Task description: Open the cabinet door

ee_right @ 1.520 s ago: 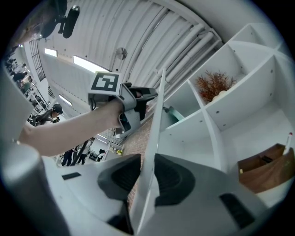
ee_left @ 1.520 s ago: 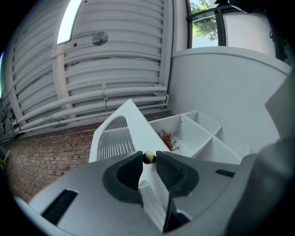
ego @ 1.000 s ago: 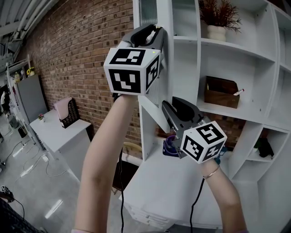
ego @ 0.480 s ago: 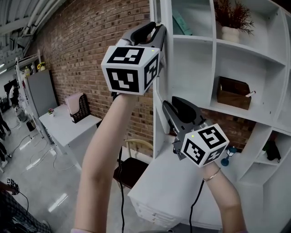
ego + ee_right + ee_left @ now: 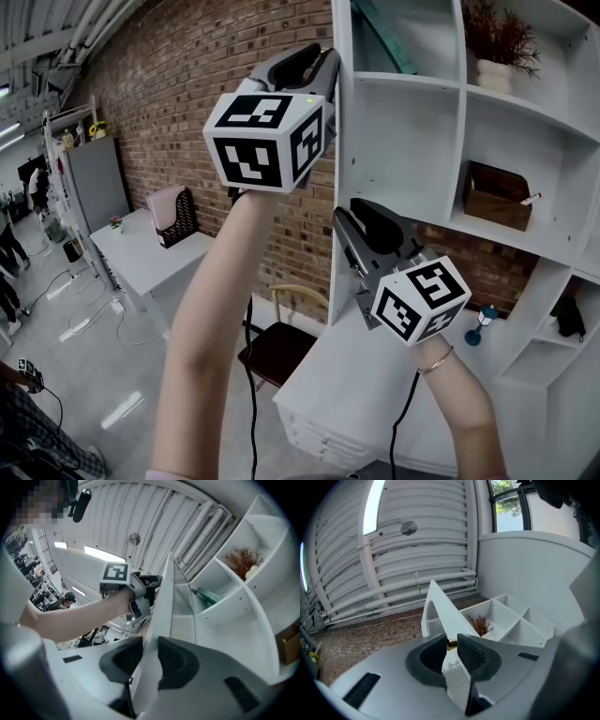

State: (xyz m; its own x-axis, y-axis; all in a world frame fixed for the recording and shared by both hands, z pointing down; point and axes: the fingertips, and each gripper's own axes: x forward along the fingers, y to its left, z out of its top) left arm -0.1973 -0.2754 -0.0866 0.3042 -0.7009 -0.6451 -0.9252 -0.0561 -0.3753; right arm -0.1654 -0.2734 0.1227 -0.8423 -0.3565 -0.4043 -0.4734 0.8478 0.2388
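Count as observed:

- Cabinet door (image 5: pixel 164 616): one, centre of frame.
- Shelf unit (image 5: pixel 403 141): one, filling the right half.
- Potted plant (image 5: pixel 495 45) on the shelves: one, upper right.
- Wooden box (image 5: pixel 495 195): one, right of centre.
- Teal item (image 5: pixel 384 33), leaning, top centre: one; kind not determinable.
- Chair (image 5: pixel 279 345): one, lower centre.
- White table (image 5: pixel 141 258): one, left.
- Basket (image 5: pixel 176 216) on that table: one.
- Grey cupboard (image 5: pixel 94 183): one, far left.

a big workshop or lab hall with a home-like corner set up in it. a bare brick wall (image 5: pixel 187 112), a corrugated metal ceiling (image 5: pixel 426 522) with pipes (image 5: pixel 403 597) and cables (image 5: pixel 94 328) trailing over the polished floor (image 5: pixel 75 384) look industrial. the white shelf unit (image 5: pixel 403 141) holds a potted plant (image 5: pixel 497 42) and a wooden box (image 5: pixel 497 197).
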